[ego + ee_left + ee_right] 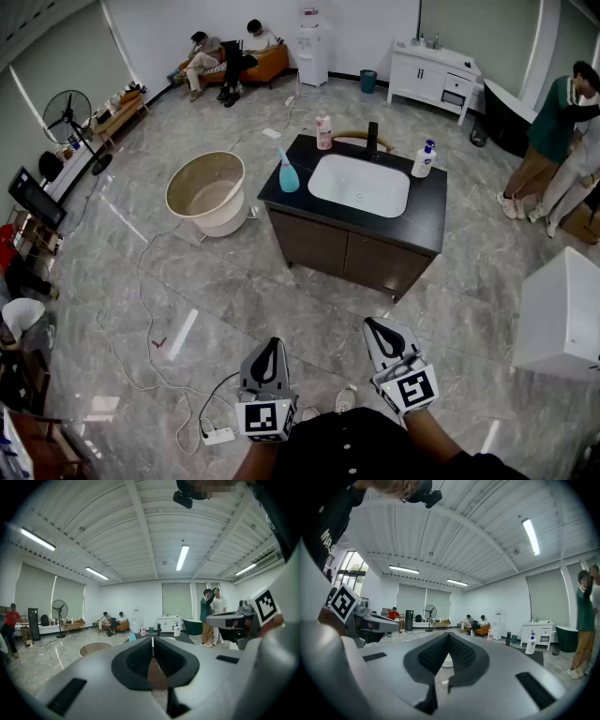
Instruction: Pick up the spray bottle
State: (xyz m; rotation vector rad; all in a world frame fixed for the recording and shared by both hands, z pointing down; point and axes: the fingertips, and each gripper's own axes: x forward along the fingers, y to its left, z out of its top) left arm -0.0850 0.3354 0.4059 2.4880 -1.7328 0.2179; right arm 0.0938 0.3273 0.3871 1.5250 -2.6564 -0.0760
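The blue spray bottle (288, 173) stands upright on the left end of the black sink counter (427, 220), beside the white basin (359, 185). In the left gripper view the bottle (132, 637) is a small shape far ahead. Both grippers are held low and close to the person, well short of the counter. My left gripper (272, 344) has its jaws together with nothing between them, its tips (153, 642) pointing toward the counter. The right gripper (373, 325) is shut and empty as well, and in its own view the tips (449, 637) meet.
On the counter also stand a pink bottle (323, 131), a black faucet (372, 139) and a white pump bottle (424, 159). A round beige tub (208, 192) sits on the floor left of the island. Cables and a power strip (217, 436) lie near my feet. People stand at the right.
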